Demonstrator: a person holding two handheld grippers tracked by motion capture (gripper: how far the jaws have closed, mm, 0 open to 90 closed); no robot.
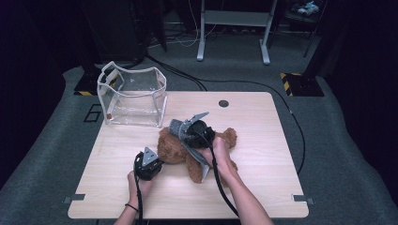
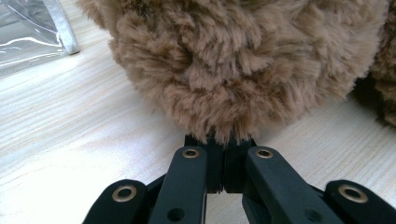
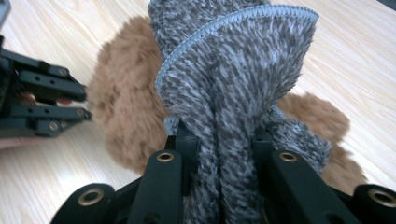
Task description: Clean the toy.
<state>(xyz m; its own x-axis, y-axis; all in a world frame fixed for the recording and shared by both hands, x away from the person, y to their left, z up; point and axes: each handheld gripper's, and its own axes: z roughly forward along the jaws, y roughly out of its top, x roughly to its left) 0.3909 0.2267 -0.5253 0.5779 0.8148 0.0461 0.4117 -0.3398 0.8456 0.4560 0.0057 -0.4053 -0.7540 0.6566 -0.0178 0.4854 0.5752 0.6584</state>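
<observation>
Your left gripper [image 1: 149, 164] sits at the near-left edge of the brown teddy bear [image 1: 176, 149] lying mid-table. Your right gripper [image 1: 197, 131] is over the bear, with the grey knitted cloth [image 1: 193, 151] draped there. A clear plastic bag [image 1: 132, 96] stands at the far left.

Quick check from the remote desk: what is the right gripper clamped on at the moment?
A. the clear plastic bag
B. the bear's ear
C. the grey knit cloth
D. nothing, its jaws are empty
C: in the right gripper view the right gripper has a bunched fold of the grey knit cloth pinched between its jaws, above the bear.
</observation>
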